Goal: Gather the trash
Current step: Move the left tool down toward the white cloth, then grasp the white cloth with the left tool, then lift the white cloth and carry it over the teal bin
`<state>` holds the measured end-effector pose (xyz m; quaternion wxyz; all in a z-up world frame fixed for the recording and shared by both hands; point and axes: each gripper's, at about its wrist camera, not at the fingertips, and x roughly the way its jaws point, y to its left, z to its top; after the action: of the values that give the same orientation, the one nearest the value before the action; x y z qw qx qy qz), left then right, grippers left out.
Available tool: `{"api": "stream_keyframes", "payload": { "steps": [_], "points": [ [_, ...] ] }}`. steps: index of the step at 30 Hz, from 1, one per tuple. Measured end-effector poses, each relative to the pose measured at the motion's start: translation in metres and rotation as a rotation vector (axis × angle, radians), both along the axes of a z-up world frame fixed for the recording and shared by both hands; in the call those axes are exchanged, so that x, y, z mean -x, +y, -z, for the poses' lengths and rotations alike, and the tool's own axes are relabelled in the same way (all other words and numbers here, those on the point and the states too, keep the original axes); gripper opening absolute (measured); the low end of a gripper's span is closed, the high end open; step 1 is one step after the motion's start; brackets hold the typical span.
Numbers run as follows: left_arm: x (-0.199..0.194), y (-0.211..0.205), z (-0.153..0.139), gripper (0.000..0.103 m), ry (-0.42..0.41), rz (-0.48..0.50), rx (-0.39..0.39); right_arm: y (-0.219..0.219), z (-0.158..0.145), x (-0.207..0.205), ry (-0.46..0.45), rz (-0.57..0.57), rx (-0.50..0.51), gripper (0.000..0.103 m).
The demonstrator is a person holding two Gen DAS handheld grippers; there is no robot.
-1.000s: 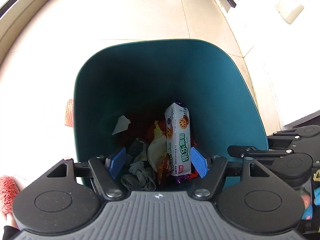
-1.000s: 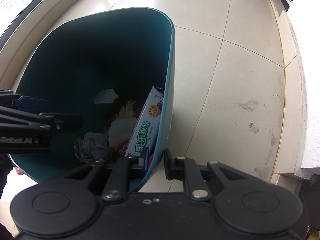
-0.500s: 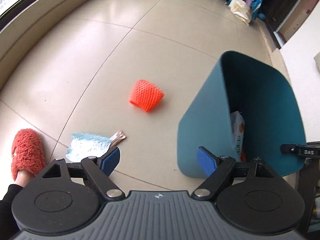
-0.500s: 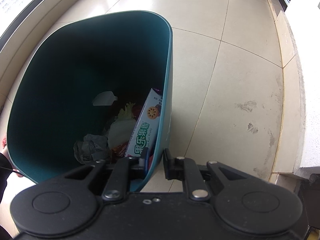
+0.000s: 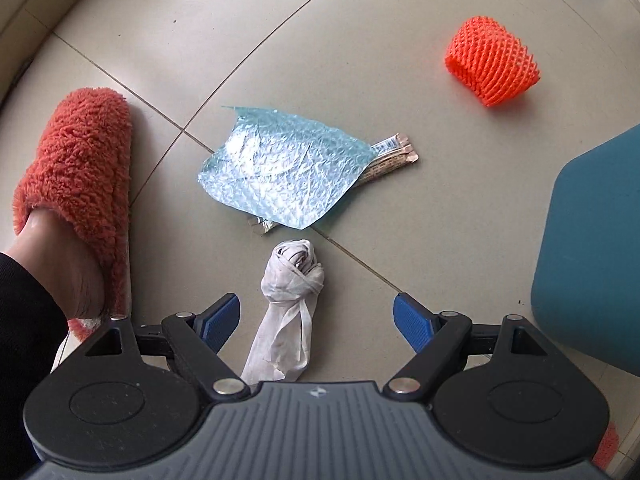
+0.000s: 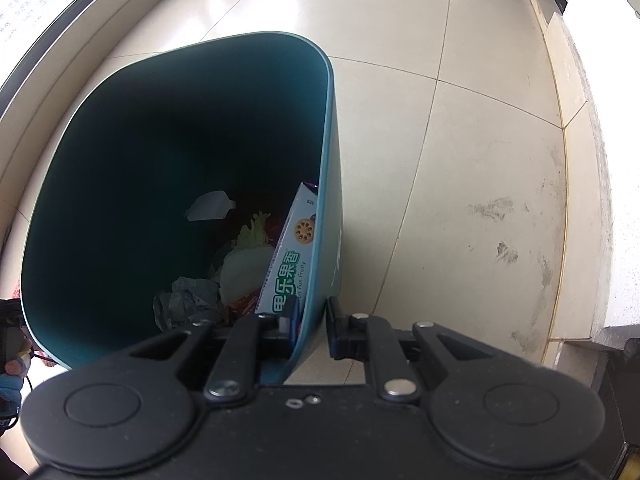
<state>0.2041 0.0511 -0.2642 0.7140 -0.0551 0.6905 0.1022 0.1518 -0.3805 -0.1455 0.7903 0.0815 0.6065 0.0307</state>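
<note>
While knotted, white tissue [image 5: 291, 276] lies crumpled, grubby.

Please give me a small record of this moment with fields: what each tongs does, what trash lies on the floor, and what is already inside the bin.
left tongs: open, above knotted white rag
right tongs: shut on bin wall
floor trash: blue bubble wrap over some sticks; orange foam net
in bin: snack box, crumpled paper
nearby: foot in orange slipper
</note>
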Motion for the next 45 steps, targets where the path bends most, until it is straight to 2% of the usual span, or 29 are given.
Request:
{"api": "stream_keyframes", "payload": {
  "steps": [6, 14, 16, 18, 20, 21, 23, 28, 33, 45],
  "points": [
    [-0.002, 0.019, 0.049, 0.084, 0.095, -0.057, -0.021, -0.003, 0.001, -0.002, 0.004, 0.009, -0.010, 0.013],
    [-0.005, 0.024, 0.081, 0.083, 0.128, -0.044, -0.019, -0.007, 0.004, -0.005, 0.022, 0.014, -0.019, 0.013],
    [-0.004, 0.024, 0.083, 0.073, 0.128, -0.043, -0.015, -0.007, 0.005, -0.006, 0.024, 0.012, -0.019, 0.013],
    [-0.004, 0.025, 0.082, 0.068, 0.123, -0.048, -0.010, -0.007, 0.006, -0.006, 0.027, 0.013, -0.021, 0.013],
    [-0.006, 0.020, 0.076, 0.051, 0.117, -0.044, -0.032, -0.007, 0.006, -0.007, 0.028, 0.012, -0.020, 0.013],
    [-0.006, 0.020, 0.075, 0.035, 0.118, -0.044, -0.043, -0.007, 0.007, -0.007, 0.029, 0.012, -0.020, 0.013],
    [-0.006, 0.021, 0.072, 0.031, 0.127, -0.057, -0.046, -0.007, 0.007, -0.007, 0.028, 0.011, -0.019, 0.013],
    [-0.012, 0.009, 0.043, 0.027, 0.097, -0.048, -0.043, -0.006, 0.007, -0.005, 0.022, 0.007, -0.017, 0.013],
    [-0.015, -0.011, 0.004, 0.027, 0.031, -0.020, 0.011, 0.001, 0.004, -0.002, 0.006, -0.023, 0.015, 0.012],
    [-0.013, -0.071, -0.113, 0.027, -0.149, 0.118, 0.096, 0.006, -0.003, 0.004, -0.021, -0.037, 0.022, 0.013]
  ]
}}
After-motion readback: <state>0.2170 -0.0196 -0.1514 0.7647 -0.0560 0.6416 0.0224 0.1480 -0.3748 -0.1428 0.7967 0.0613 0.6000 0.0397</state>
